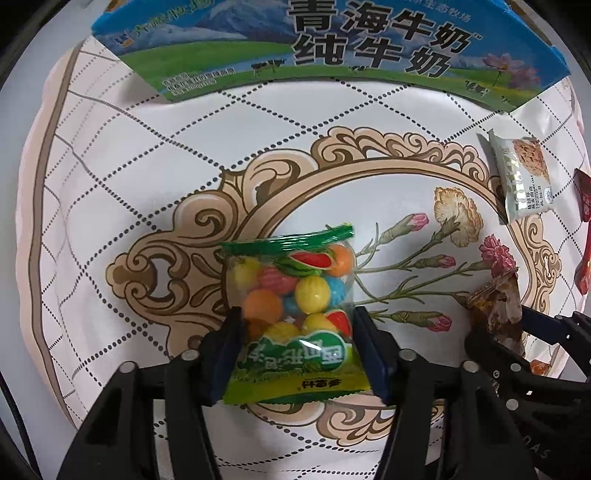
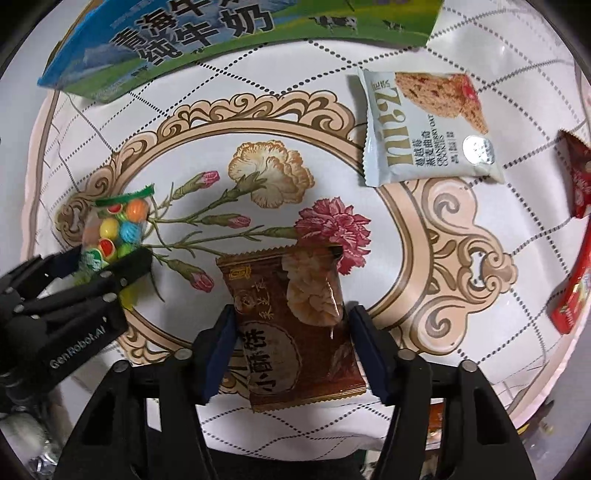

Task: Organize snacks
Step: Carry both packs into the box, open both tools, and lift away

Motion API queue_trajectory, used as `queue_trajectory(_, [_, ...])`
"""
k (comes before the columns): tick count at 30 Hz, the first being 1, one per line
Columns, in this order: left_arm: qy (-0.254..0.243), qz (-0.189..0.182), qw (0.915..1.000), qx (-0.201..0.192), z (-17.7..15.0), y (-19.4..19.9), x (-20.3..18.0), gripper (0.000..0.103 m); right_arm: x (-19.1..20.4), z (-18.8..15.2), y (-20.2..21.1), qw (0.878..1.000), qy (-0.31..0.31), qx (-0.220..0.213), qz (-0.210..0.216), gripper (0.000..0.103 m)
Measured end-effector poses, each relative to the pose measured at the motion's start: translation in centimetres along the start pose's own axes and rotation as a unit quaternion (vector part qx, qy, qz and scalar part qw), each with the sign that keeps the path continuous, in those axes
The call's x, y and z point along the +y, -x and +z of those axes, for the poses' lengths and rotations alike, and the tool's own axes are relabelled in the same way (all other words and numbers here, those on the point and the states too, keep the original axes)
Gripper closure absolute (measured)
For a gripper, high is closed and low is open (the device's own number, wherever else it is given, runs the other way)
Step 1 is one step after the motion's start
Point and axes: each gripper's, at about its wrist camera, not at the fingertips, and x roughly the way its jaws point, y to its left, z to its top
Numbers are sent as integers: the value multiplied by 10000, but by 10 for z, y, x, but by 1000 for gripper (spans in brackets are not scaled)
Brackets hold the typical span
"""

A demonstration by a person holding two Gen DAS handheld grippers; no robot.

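Observation:
A clear bag of coloured candy balls (image 1: 291,295) with a green label sits between the fingers of my left gripper (image 1: 297,317), whose pads press on both its sides above the flowered tablecloth (image 1: 155,155). In the right wrist view a brown biscuit packet (image 2: 295,332) is clamped the same way in my right gripper (image 2: 291,312). Each gripper shows in the other's view: the right gripper (image 1: 506,325) with the brown packet (image 1: 498,302) at the right, the left gripper (image 2: 110,262) with the candy bag (image 2: 118,225) at the left. Both point down at the cloth.
A blue and green milk carton box (image 1: 295,48) (image 2: 207,33) stands along the far side. A pale oat cookie packet (image 2: 424,125) (image 1: 521,177) lies to the right. Red packets (image 2: 576,177) lie at the far right edge.

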Motion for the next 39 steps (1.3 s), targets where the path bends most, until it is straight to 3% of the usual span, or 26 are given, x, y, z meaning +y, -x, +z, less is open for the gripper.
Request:
queue_trajectory(6, [-67,-70,9998,-146,-7,20,-2,51,-3,-13,18,9996,-45,-280,73,42])
queue_trajectory(12, [21,-463,9972,-587,-1,79,6,51,-7,-4,70,9944,-322,-796,616,42])
queue_trajectory(17, [121,-870,9886,-1221,45,145,16,51,-10,32,142,9832,-401,-1501,957,42])
queue_trajectory(22, [159,-967,9815,-1647,123,195,31,51,-14,103,193,9741,-377,-2028,928,42])
queue_trajectory(26, [264,-912,9841,-1501,194,182,43,51,-16,165,198,9748,-453,-2053,751,42])
queue_trajectory(32, [333,-750,9934,-804,279,135,59,51,-21,263,165,9866,-599,-1442,465,42])
queue_trajectory(39, [344,-483,9976,-372,317,95,69,51,-25,323,127,9935,-672,-908,109,42])
